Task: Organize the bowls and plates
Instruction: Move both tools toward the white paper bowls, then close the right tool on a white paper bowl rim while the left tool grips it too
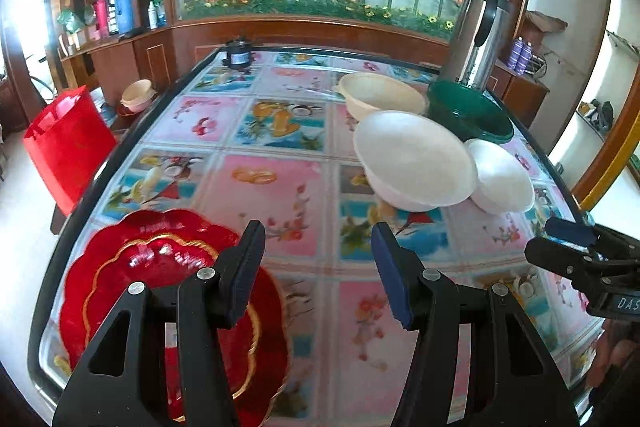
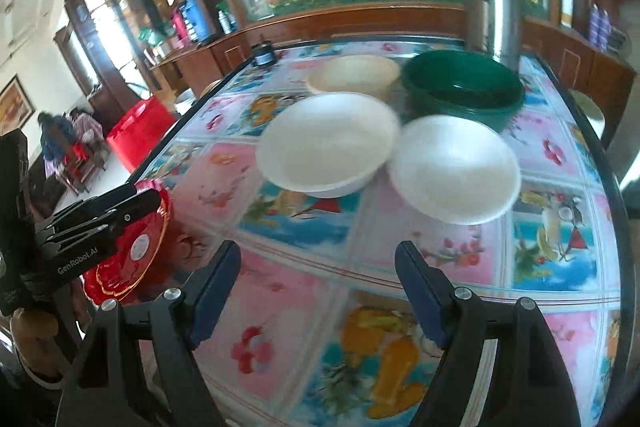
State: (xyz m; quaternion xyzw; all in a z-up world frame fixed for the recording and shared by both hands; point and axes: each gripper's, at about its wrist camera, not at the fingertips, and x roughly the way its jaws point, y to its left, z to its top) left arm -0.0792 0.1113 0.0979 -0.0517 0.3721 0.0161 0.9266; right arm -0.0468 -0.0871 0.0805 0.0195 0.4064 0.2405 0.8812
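Observation:
Two red scalloped plates with gold rims [image 1: 168,267] lie stacked at the table's near left, also in the right wrist view [image 2: 132,251]. Two white bowls stand mid-right: a larger one [image 1: 412,159] [image 2: 328,147] and a smaller one [image 1: 500,175] [image 2: 452,167]. Behind them are a cream bowl [image 1: 380,95] [image 2: 354,75] and a dark green bowl [image 1: 468,107] [image 2: 460,87]. My left gripper [image 1: 318,247] is open and empty, its left finger over the red plates. My right gripper [image 2: 318,267] is open and empty above the table, short of the white bowls; it also shows in the left wrist view [image 1: 568,247].
A steel thermos jug [image 1: 476,31] stands at the back right behind the green bowl. A small dark jar [image 1: 238,53] sits at the far edge. A red bag [image 1: 68,143] and a cream container [image 1: 138,95] are off the table's left side.

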